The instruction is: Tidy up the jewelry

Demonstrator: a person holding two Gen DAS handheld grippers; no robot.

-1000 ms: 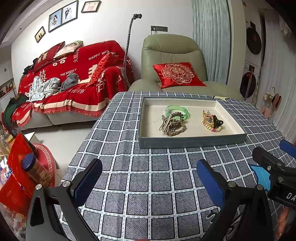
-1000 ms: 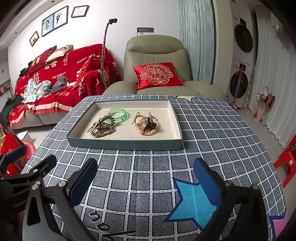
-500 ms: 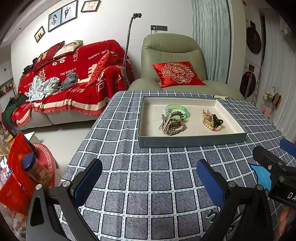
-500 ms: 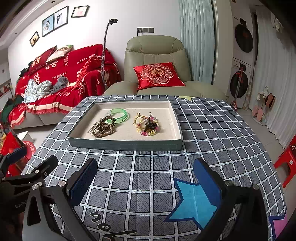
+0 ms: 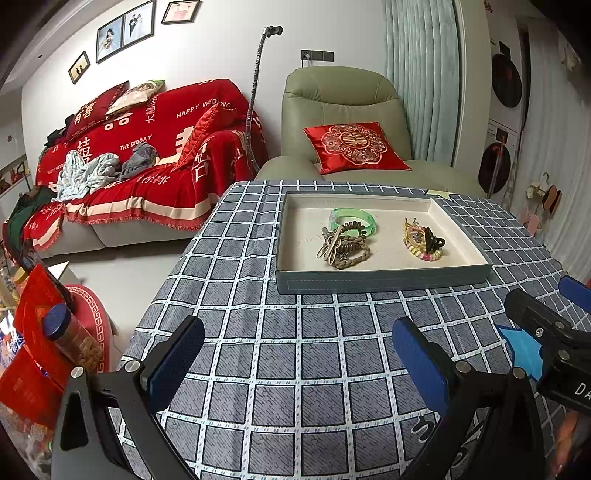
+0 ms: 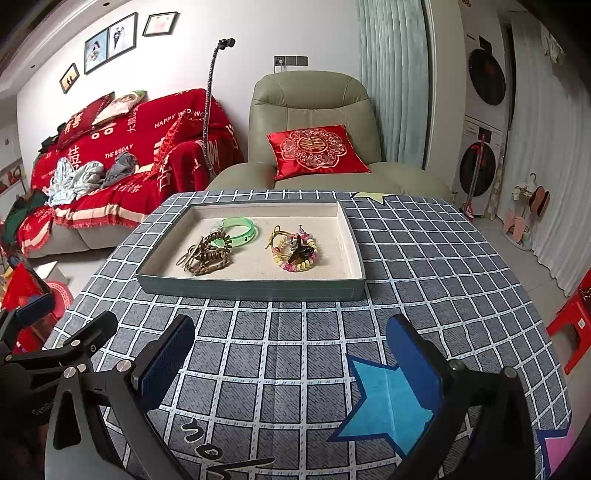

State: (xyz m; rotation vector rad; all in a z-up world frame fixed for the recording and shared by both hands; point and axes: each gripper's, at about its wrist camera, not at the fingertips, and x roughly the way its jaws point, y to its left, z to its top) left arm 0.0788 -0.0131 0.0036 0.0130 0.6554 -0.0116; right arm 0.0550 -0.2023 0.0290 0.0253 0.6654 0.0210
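My left gripper [image 5: 297,360] and right gripper [image 6: 290,354] hover with fingers spread, empty, above the surface [image 6: 314,350] — the jewelry [image 6: 251,245] already lies in the tray [image 6: 251,290], seemingly little left.

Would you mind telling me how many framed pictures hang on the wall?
3: all above the red sofa, small leftmost, large in the middle, third rightmost.
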